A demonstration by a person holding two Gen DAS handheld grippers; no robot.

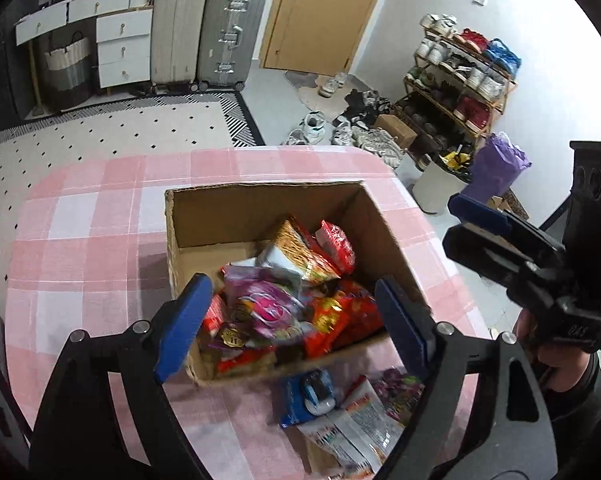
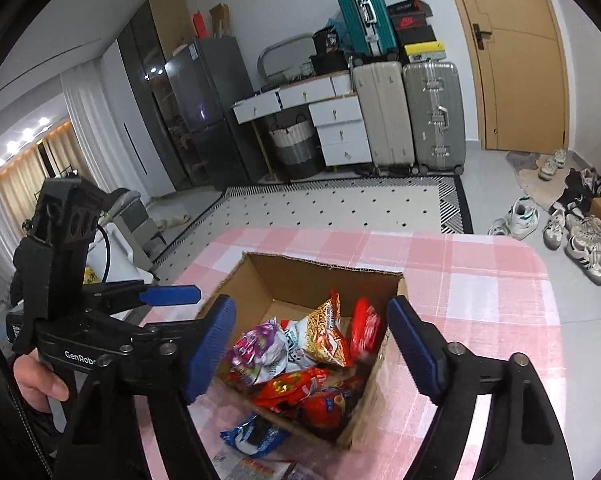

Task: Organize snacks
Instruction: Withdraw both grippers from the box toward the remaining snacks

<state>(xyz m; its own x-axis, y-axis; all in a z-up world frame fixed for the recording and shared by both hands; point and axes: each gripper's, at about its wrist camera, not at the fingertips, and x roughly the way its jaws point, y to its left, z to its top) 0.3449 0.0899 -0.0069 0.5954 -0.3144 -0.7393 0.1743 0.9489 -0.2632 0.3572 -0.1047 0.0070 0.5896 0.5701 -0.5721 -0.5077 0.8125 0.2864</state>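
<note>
An open cardboard box (image 1: 260, 216) (image 2: 300, 280) stands on the pink checked table (image 1: 92, 240) and holds several snack packets. Among them are an orange noodle packet (image 1: 304, 252) (image 2: 326, 336), a red packet (image 1: 336, 240) (image 2: 364, 328) and a purple one (image 1: 268, 304) (image 2: 256, 348). A blue packet (image 1: 308, 396) (image 2: 252, 436), a white packet (image 1: 360, 428) and a purple packet (image 1: 396, 392) lie on the cloth in front of the box. My left gripper (image 1: 290, 304) (image 2: 180, 308) hangs open over the box's near half, gripping nothing. My right gripper (image 2: 310, 312) (image 1: 454, 222) is open too, above the box, with nothing in its grip.
A hand (image 1: 548, 356) (image 2: 36, 384) holds each gripper. Beyond the table are a dotted rug (image 2: 340, 208), suitcases (image 1: 228, 32), white drawers (image 1: 122, 48), a door (image 2: 516, 60), a dark fridge (image 2: 204, 112), a shoe rack (image 1: 460, 80) and loose shoes (image 2: 580, 232) on the floor.
</note>
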